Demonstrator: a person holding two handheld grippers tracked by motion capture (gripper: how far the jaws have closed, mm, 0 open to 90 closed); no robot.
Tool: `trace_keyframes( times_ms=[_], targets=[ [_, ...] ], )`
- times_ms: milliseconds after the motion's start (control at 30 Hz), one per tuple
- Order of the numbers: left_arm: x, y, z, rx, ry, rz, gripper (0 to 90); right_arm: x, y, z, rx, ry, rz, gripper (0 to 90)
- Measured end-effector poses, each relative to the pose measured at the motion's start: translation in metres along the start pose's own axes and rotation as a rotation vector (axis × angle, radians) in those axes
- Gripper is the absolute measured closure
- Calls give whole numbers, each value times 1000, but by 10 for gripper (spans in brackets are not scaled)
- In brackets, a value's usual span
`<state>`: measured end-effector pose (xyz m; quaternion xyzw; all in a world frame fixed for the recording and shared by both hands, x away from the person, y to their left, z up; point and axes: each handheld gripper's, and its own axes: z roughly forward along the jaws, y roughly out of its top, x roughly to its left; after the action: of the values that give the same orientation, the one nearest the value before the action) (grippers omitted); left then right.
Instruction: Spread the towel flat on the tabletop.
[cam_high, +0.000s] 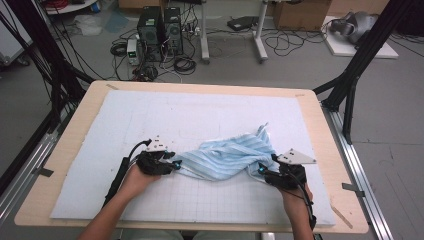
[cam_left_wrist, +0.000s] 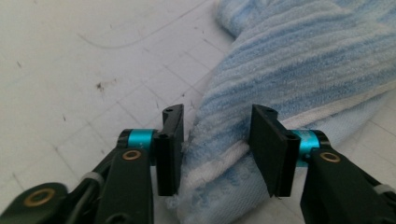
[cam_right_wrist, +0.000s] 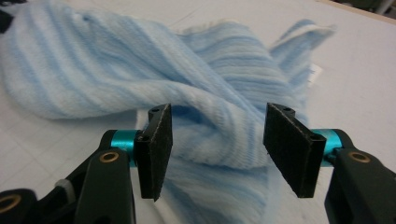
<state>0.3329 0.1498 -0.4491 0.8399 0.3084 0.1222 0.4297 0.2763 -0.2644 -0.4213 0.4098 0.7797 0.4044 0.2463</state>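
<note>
A crumpled blue-and-white striped towel (cam_high: 227, 157) lies bunched on the pale gridded mat (cam_high: 150, 115) that covers the wooden table (cam_high: 320, 120), toward the near edge and a little right of the middle, with one corner poking up toward the far right. The left gripper (cam_high: 176, 165) sits at the towel's left end, close to the near edge, held low in the person's left hand (cam_high: 135, 180). In the left gripper view the towel's white-hemmed edge (cam_left_wrist: 224, 158) runs between the two black jaws; the left pad looks to touch the pile, but the right one seems to stand a little off it, so whether the cloth is truly pinched cannot be told from here. The right gripper (cam_high: 262, 170) is at the towel's right end, in the right hand (cam_high: 295, 192). In the right gripper view its jaws stand apart with a fold of towel (cam_right_wrist: 219, 140) between them, and the pads are not pressing on it.
</note>
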Motion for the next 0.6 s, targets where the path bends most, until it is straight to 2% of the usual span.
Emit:
trace_keyframes(
  times_ms=[33, 100, 133, 167, 200, 233, 267, 300, 400, 433, 467, 533, 600],
  targets=[
    [-2, 1, 0, -2, 26, 18, 820, 2, 1, 2, 5, 10, -6, 430],
    [-1, 2, -1, -14, 45, 27, 849, 6, 1, 8, 21, 37, -18, 433],
    [2, 4, -4, -42, 78, 18, 852, 8, 1, 11, 24, 49, -19, 433],
    [5, 4, -6, -60, 99, 9, 852, 11, 1, 15, 33, 80, -30, 434],
    [11, 6, -12, -104, 135, -11, 853, 14, 1, 18, 42, 99, -40, 434],
    [15, 7, -15, -133, 159, -27, 853, 21, 2, 24, 58, 141, -65, 420],
    [20, 9, -20, -161, 193, -42, 853, 21, 2, 24, 58, 141, -65, 420],
    [25, 11, -25, -189, 229, -48, 853, 28, 5, 31, 72, 186, -92, 415],
    [39, 19, -38, -259, 280, -77, 853, 36, 9, 38, 80, 212, -118, 414],
    [44, 21, -41, -275, 295, -78, 853, 42, 15, 45, 98, 206, -146, 414],
    [47, 22, -43, -295, 309, -81, 853, 42, 15, 45, 98, 206, -146, 414],
    [55, 23, -46, -305, 345, -95, 854, 47, 20, 51, 99, 197, -160, 411],
    [61, 22, -49, -327, 379, -107, 854, 50, 24, 50, 67, 190, -174, 413]
  ],
)
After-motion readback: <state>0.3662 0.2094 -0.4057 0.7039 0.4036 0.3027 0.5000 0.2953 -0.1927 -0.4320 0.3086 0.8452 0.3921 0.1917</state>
